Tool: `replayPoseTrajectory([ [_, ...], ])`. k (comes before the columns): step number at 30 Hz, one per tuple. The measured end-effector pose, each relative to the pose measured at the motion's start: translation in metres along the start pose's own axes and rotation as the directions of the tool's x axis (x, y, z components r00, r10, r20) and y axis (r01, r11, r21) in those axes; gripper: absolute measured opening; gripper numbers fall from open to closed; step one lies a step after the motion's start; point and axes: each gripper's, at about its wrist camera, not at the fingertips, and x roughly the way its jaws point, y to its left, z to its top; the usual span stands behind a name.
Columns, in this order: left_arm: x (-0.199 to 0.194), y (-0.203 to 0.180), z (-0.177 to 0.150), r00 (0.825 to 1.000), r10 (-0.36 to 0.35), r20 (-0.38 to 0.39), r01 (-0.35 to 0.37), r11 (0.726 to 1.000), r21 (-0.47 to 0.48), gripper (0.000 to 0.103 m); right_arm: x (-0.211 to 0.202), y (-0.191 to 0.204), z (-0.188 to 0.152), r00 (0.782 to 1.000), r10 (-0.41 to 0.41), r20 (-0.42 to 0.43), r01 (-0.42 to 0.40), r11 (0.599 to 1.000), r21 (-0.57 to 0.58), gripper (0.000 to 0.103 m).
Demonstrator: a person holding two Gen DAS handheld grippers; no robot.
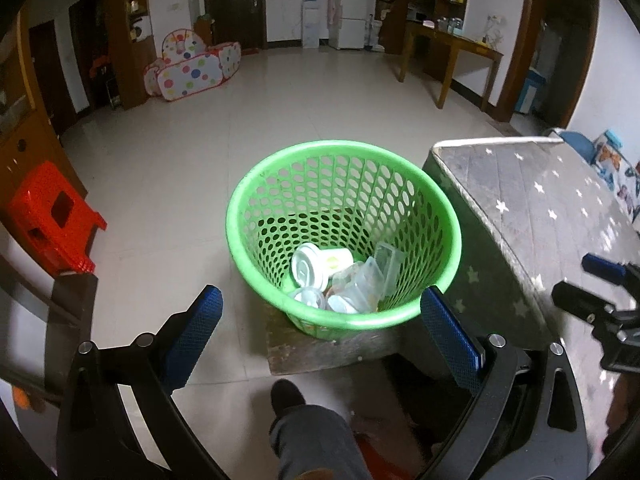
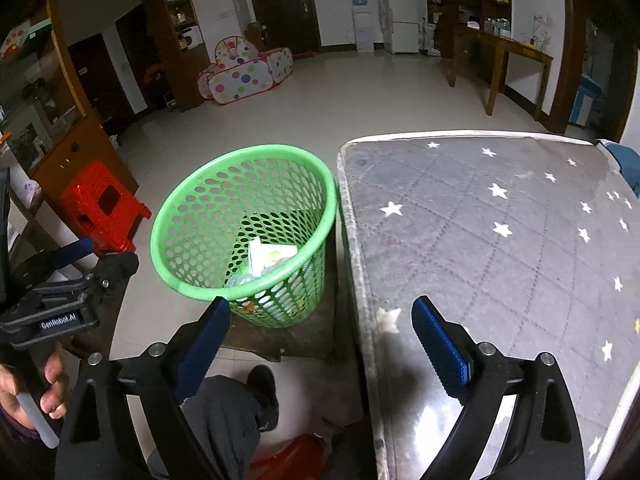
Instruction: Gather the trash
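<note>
With both the left tool (image 1: 320,328) and the right tool (image 2: 320,344) spread wide and empty, the trash (image 1: 344,280) already lay in the green basket (image 1: 240,240) beside the star-patterned mattress (image 2: 480,240), so the dropping step looked done and the next move called for finding more litter.

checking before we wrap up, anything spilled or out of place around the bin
Nothing stands out. The green perforated plastic basket stands upright on a dark worn mat beside the grey star-patterned mattress. The clear plastic containers and white lidded cup lie inside it.
</note>
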Motion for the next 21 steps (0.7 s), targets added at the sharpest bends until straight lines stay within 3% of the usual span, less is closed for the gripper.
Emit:
replayPoseTrajectory([
  [21,-0.02,-0.01,-0.015,1.0,-0.002,0.025,0.002,1.0,0.013,0.098,-0.026,-0.004,-0.016,0.999,-0.043,0.017,0.043,0.999,0.001,0.091],
])
